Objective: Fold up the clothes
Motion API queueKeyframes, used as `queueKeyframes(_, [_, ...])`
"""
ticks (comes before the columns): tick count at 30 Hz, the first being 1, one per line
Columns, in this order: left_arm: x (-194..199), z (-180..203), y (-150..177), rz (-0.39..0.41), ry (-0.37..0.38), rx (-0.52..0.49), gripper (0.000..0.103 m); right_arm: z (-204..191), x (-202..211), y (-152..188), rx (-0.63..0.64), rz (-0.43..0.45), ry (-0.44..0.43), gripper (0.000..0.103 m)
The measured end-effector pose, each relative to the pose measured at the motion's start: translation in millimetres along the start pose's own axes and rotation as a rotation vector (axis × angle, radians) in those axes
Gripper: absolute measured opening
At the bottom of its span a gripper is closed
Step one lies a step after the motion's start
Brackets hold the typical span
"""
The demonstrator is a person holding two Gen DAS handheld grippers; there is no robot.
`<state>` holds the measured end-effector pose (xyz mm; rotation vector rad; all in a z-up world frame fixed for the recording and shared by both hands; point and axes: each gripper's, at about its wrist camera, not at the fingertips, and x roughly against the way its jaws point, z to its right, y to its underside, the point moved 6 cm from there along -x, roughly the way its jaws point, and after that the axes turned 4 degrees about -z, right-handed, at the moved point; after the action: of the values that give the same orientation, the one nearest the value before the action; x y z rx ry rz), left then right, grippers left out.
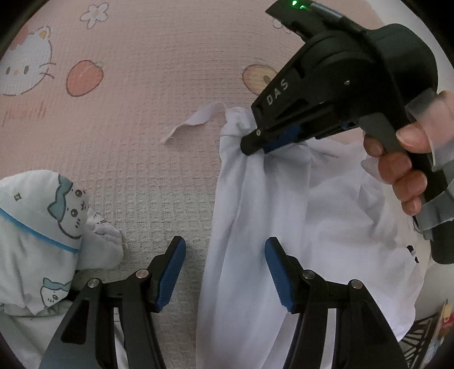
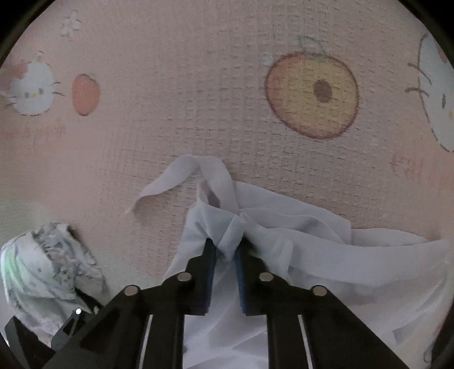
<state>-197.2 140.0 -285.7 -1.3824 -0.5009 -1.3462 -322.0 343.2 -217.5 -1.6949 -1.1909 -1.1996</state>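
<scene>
Pink waffle-textured bedding [image 1: 147,136] fills nearly everything in sight, printed with white cartoon cat faces [image 1: 27,66], orange fruit shapes [image 1: 84,79] and a small white flower [image 1: 94,13]. From the right wrist view the same cover [image 2: 198,108] shows a big halved fruit print [image 2: 312,95] with a dark stone in its middle, and another cat face at the right edge.

On this cover lies a white garment [image 1: 298,227], rumpled, spreading from the middle toward the right edge and the near edge of the bedding. A narrow white strip [image 1: 188,122] of it trails out to the left across the pink cloth, its end curled up a little.

The right gripper [image 1: 252,144], black with blue pads, is held in a person's hand [image 1: 403,167]; its fingers are pinched together on a bunched fold at the top of the white garment [image 2: 283,255]. Seen from its own camera, the right gripper [image 2: 227,249] has the cloth gathered tight between its two pads.

The left gripper [image 1: 225,247] hangs over the garment's left edge with its fingers spread wide apart, gripping nothing; one finger sits over the bare bedding, the other over the white cloth.

Toward the left near corner lies a heap of pale clothing [image 1: 37,227] with cartoon cats and blue trim, well apart from the white garment.
</scene>
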Motion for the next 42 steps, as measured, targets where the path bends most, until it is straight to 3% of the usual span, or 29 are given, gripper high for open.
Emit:
queueKeyframes(3, [-2, 5, -5, -0.004, -0.001, -0.001, 0.055, -1, 5, 0, 0.033, 0.03, 0.004, 0.01])
queueKeyframes(11, [-1, 6, -31, 0.022, 0.031, 0.031, 0.055, 6, 45, -5, 0.035, 0.087, -0.115, 0.01])
queueKeyframes(18, [-12, 14, -50, 0.009, 0.16, 0.054, 0.055, 28, 61, 19, 0.023, 0.09, -0.155, 0.01])
queueKeyframes(19, [-14, 16, -52, 0.008, 0.18, 0.058, 0.053, 22, 61, 17, 0.017, 0.088, -0.153, 0.01])
queueKeyframes(21, [-15, 20, -52, 0.017, 0.204, 0.06, 0.013, 19, 58, 17, 0.003, 0.081, -0.169, 0.01])
queueKeyframes(27, [-14, 25, -51, 0.055, 0.23, 0.006, 0.008, 19, 45, 13, -0.094, 0.043, -0.261, 0.015])
queueKeyframes(33, [-10, 40, -55, 0.06, 0.231, -0.045, 0.008, 6, 44, 17, -0.088, -0.003, -0.227, 0.04])
queueKeyframes(36, [-8, 43, -56, 0.071, 0.227, -0.057, 0.008, 3, 36, 20, -0.068, -0.043, -0.14, 0.042])
queueKeyframes(42, [-5, 48, -56, 0.081, 0.254, -0.065, 0.008, 2, 22, 22, -0.053, -0.05, -0.122, 0.041])
